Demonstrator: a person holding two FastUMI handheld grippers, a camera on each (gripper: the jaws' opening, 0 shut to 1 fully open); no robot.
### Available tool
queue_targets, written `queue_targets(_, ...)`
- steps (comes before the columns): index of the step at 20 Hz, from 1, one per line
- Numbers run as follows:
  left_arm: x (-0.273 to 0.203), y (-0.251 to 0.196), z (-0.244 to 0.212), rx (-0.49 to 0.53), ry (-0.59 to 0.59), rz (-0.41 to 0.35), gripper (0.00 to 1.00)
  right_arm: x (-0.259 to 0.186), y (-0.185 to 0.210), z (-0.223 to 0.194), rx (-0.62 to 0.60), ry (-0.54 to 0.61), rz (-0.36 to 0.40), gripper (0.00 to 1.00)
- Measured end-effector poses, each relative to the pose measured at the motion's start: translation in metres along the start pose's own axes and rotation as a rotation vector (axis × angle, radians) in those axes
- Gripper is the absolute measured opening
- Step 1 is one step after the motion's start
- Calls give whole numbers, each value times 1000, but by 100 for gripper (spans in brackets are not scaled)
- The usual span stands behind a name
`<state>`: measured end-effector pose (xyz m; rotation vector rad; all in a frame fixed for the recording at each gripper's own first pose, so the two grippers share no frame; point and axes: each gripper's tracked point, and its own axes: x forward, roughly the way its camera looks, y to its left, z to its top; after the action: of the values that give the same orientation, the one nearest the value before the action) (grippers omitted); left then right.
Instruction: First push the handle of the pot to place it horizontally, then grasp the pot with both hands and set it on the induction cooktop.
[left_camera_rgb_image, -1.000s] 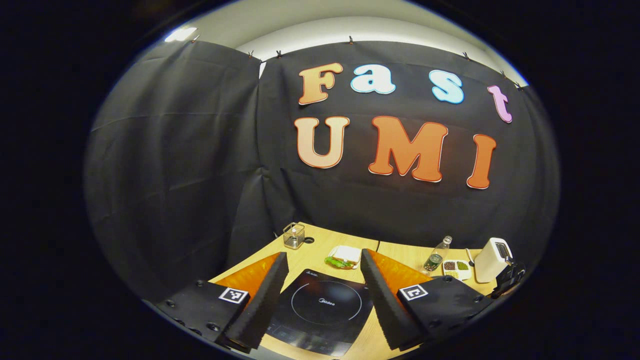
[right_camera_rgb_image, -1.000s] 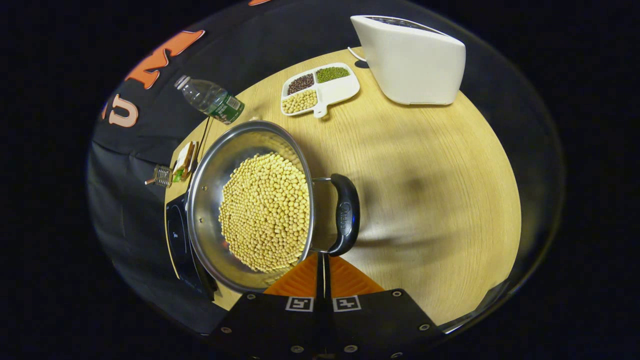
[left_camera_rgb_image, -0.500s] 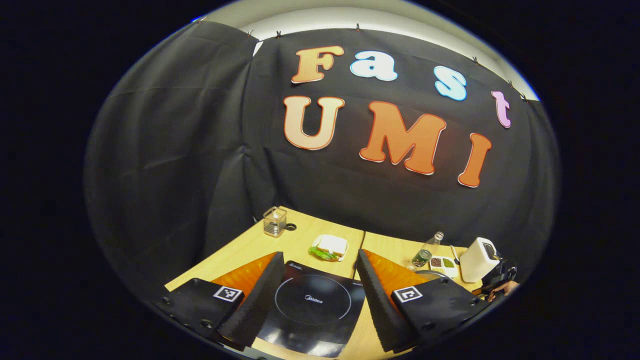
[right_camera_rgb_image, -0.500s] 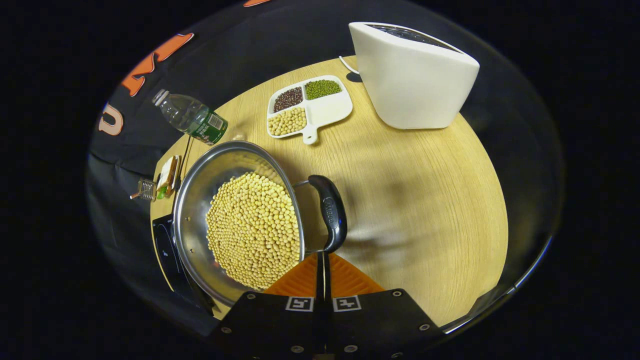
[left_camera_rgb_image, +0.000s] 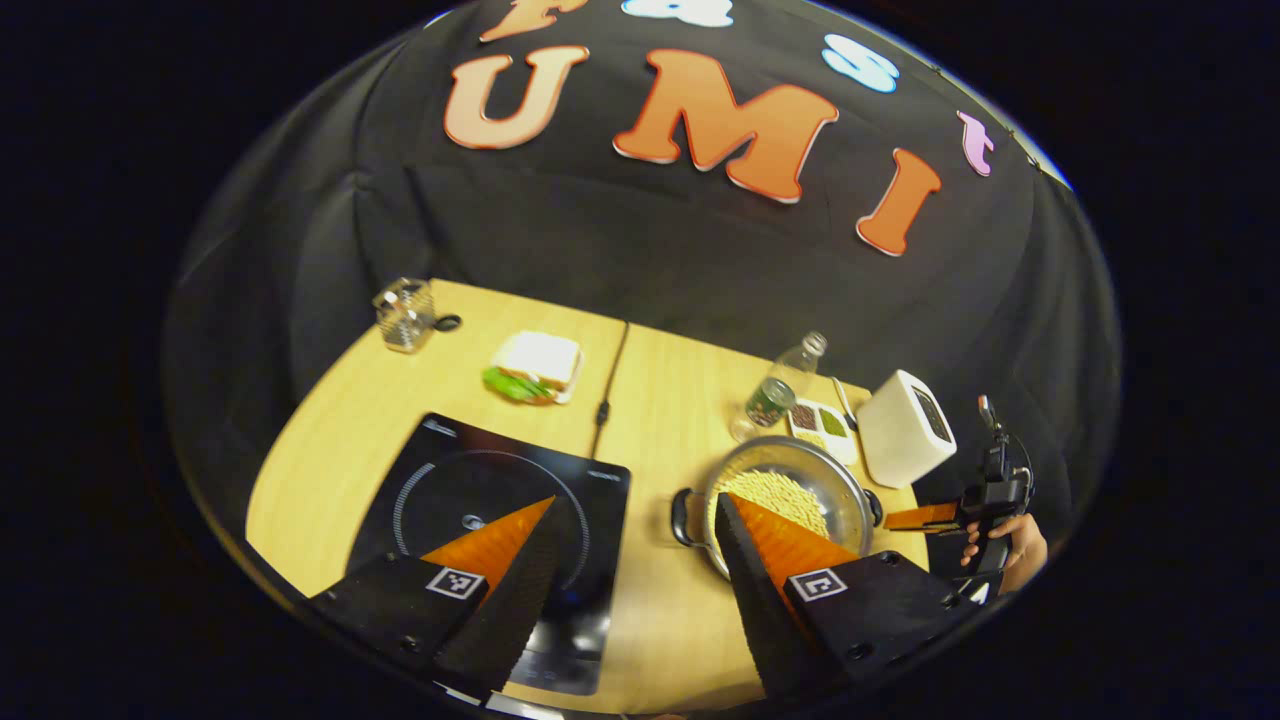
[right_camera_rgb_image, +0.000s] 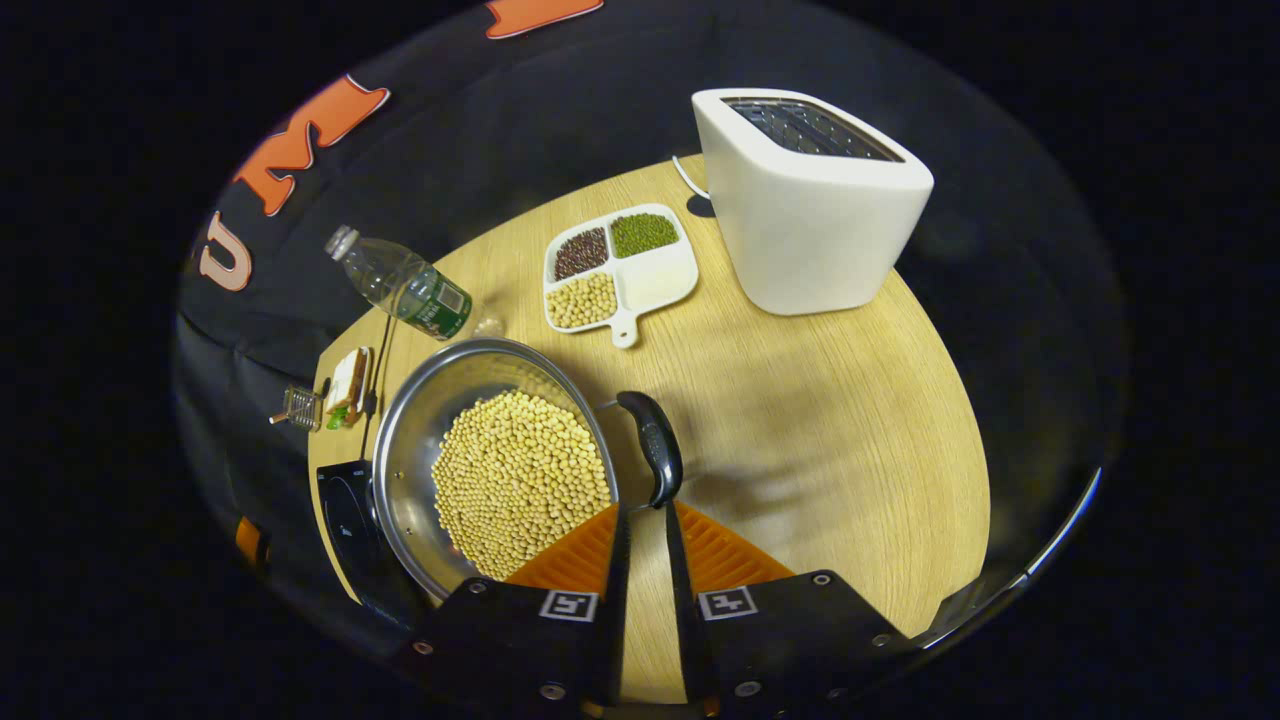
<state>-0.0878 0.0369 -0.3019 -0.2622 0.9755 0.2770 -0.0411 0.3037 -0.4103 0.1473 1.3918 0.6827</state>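
Light fell evenly from above; soft shadows lay on the table (right_camera_rgb_image: 850, 420) beyond the jaws; fisheye edges bent and dimmed; left gripper view slightly blurred.

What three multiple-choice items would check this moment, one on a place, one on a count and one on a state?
1. Where does the pot stand?
A. On the table, beside the induction cooktop
B. On the cooktop
C. Lifted off the table

2. How many compartments of the divided dish are filled?
A. One
B. Four
C. Three

3. How is the left gripper?
A. Shut on the pot
B. Open, holding nothing
C. Shut on nothing

Answers:
1 A: in the left gripper view the pot sits on wood to the right of the cooktop.
2 C: brown, green and yellow fillings show, and one compartment is bare.
3 B: its fingers stand wide apart with nothing held between them.
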Motion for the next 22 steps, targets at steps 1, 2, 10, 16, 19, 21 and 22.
queue_targets(1, 14, -5, -8, -1, 36, -16, 95, 1, 5, 4, -11, -11, 11, 36)
queue_targets(2, 29, -11, -16, 1, 72, -20, 99, 2, 7, 6, -29, -13, 13, 39)
queue_targets(10, 129, -42, -62, 82, 264, -5, 96, 32, 0, 5, -88, 18, -55, 81)
queue_targets(16, 170, -38, -84, 119, 329, 55, 99, 53, -4, -3, -166, 54, -102, 83)
queue_targets(19, 184, -32, -93, 137, 340, 79, 93, 62, -5, -4, -194, 59, -117, 81)
queue_targets(21, 191, -26, -98, 142, 334, 94, 87, 67, -5, -5, -203, 60, -130, 77)
queue_targets(22, 193, -25, -102, 121, 334, 93, 84, 68, -6, -5, -208, 48, -150, 75)
